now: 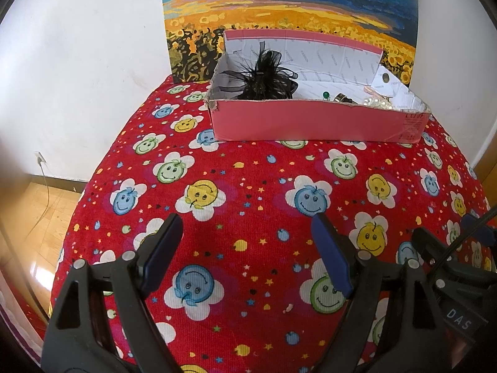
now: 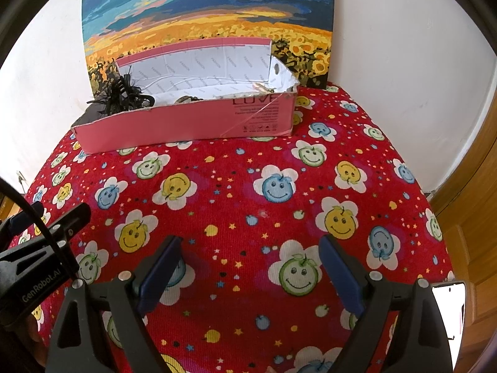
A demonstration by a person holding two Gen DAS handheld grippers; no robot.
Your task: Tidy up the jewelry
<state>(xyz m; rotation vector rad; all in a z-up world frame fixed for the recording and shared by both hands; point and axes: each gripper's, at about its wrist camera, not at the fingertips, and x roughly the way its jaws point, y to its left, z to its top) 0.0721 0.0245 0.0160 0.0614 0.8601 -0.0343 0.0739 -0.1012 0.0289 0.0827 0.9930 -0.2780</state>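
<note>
Both grippers hover over the red smiley-print cloth (image 1: 248, 192), left gripper (image 1: 248, 248) and right gripper (image 2: 250, 267) with jaws wide apart, nothing between them. At the bench's far edge: pink cardboard box (image 1: 310, 119) holding a black feathered hair clip (image 1: 264, 74), pearls (image 1: 377, 102).

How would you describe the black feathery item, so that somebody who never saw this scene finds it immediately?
Find the pink box at the far end of the red smiley-flower cloth, before the sunflower painting. The black feathery hair piece sits in its left end. Only it is dark, fluffy and taller than the box wall; the pearls at the right end are small and pale.
</note>
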